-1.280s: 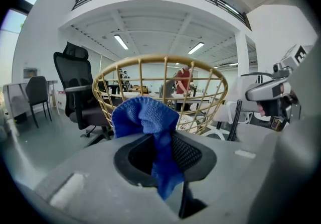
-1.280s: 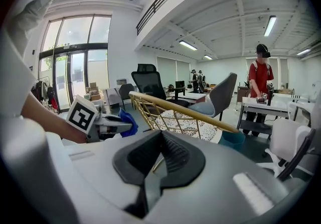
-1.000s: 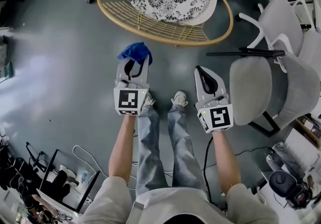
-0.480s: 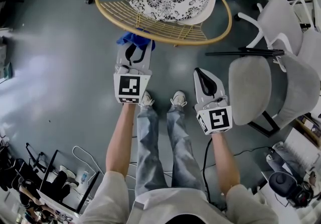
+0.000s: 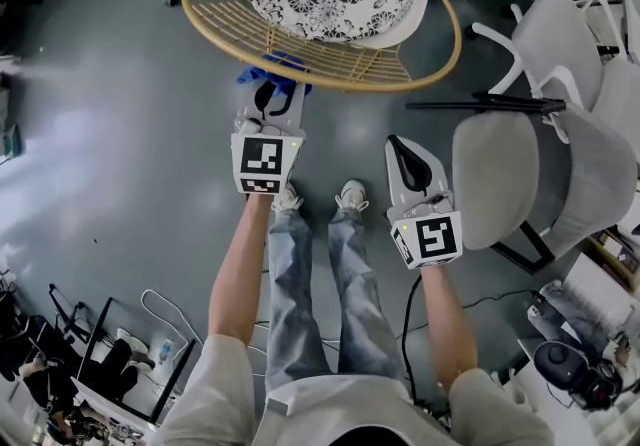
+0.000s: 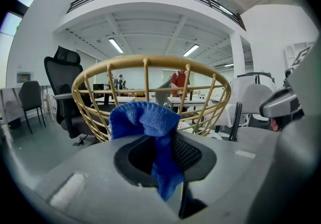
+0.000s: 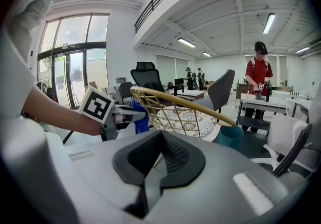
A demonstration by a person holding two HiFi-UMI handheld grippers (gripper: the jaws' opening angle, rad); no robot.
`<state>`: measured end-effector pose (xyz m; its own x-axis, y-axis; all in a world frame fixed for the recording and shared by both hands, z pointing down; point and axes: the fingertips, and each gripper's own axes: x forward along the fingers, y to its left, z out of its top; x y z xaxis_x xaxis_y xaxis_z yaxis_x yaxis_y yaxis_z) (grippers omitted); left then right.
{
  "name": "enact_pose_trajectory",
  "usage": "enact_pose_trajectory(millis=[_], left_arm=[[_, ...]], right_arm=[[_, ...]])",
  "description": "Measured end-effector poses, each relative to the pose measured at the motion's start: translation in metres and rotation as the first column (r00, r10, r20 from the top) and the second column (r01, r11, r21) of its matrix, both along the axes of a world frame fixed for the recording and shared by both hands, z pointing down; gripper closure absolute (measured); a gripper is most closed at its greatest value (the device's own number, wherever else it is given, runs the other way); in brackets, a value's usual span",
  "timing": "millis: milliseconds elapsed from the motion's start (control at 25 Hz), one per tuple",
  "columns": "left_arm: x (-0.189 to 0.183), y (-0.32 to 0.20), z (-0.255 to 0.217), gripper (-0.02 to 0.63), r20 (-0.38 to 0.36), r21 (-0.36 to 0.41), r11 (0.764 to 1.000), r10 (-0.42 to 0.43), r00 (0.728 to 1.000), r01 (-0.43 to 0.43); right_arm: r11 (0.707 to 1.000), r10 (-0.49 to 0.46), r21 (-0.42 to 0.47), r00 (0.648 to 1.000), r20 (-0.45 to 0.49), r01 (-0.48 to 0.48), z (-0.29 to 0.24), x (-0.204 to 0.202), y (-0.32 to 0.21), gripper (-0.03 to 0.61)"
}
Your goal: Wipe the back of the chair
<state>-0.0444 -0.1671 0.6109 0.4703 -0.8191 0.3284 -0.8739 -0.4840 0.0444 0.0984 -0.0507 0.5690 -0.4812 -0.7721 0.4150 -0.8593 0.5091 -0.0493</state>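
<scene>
1. Bright, even light from ceiling strip lights (image 6: 116, 45) and tall windows (image 7: 75, 67).
2. Pale glare on the grey floor (image 5: 70, 124) in the head view.
3. Gripper views bulge, corners black; the right gripper (image 7: 160, 142) looks soft near the lens.

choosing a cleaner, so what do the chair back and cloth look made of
The chair back looks like rattan or gold-finished rod, can't tell which: smooth round rim, thin spokes. The cloth seems matte blue knit fabric: visible stitch rows, soft folds.
</scene>
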Motion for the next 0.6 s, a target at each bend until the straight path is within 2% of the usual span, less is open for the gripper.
enact_pose_trajectory(millis=[600], left_arm=[[0.012,-0.016,0.054,0.537,0.035,-0.097,0.995,0.028,0.999,-0.025]], right_arm=[[1.000,0.003,-0.022,1.000,-0.009,-0.003,0.009,0.009,-0.006,0.578]])
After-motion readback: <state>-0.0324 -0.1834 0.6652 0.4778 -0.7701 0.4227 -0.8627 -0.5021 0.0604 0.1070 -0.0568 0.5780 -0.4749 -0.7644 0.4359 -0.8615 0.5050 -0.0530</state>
